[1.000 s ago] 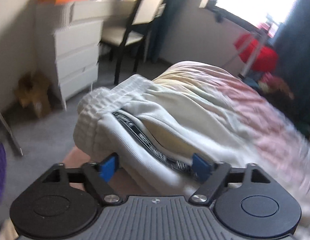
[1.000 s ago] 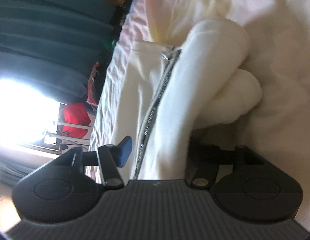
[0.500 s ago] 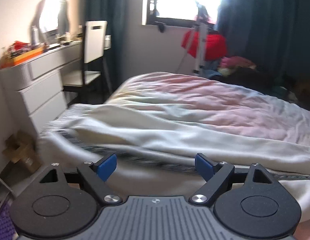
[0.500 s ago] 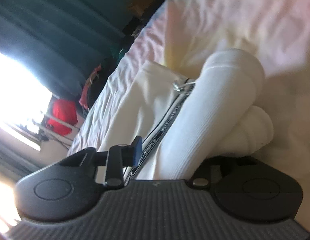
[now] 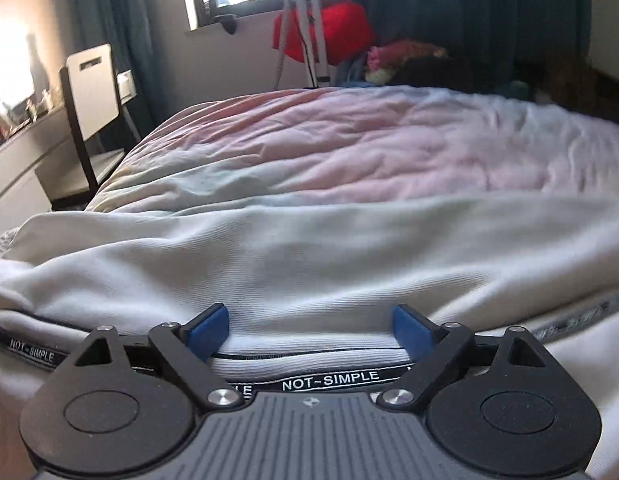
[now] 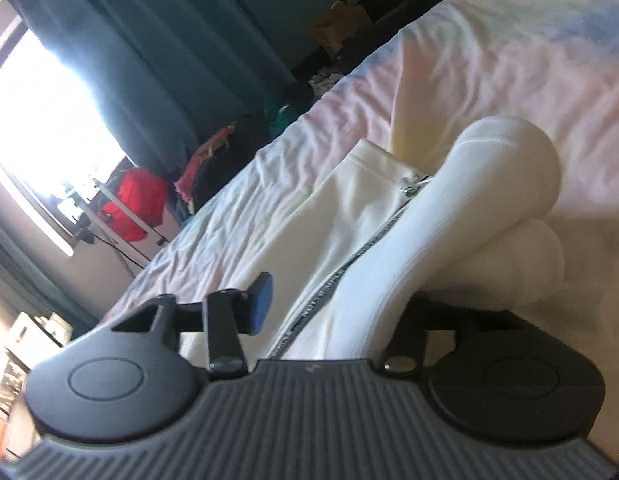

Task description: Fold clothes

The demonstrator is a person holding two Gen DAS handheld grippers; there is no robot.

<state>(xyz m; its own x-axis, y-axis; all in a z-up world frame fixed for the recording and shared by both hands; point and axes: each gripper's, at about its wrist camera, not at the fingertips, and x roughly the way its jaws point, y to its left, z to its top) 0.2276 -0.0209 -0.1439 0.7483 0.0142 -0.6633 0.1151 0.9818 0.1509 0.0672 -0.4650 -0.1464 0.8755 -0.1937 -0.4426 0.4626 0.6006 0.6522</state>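
Matt ribbed white cloth jacket (image 5: 309,264), crinkled cloth bedspread (image 5: 349,148)

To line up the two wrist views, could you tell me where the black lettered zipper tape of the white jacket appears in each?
Left wrist: the zipper tape runs across the bottom, just behind the left gripper.
Right wrist: it climbs diagonally through the centre.
Shared landmark: the red bag under the window.

Black tongs (image 5: 309,334), blue pads (image 5: 207,328) (silver screws), ribbed grey body.
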